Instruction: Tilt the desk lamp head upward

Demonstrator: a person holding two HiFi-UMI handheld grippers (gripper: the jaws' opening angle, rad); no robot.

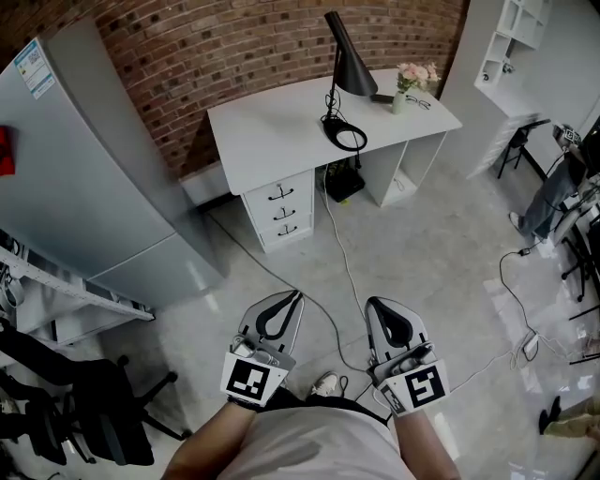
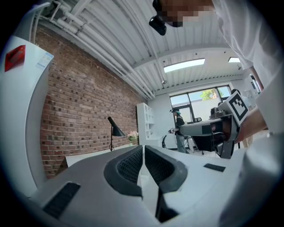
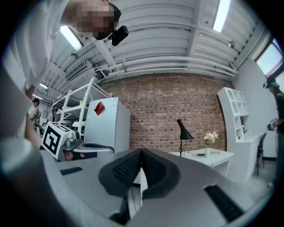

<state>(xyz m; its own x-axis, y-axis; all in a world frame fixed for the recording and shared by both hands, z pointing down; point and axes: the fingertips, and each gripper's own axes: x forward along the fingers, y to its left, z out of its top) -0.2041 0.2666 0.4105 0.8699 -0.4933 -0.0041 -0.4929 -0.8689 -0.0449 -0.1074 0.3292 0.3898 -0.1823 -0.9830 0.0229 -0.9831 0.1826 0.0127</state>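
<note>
Black desk lamp by desk edge | left gripper, right gripper far

wall: red brick | floor: pale grey, glossy | white desk against wall | grey fridge left | white shelving right

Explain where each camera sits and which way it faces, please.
Head view: on the person's head, looking steeply down at floor, desk and lamp; left gripper and right gripper show below.
Left gripper view: rides the left gripper, looking along its shut jaws toward the brick wall; right gripper shows at right.
Right gripper view: rides the right gripper, facing fridge and brick wall; left gripper shows at left.
Shared: all three see the lamp on the desk.
</note>
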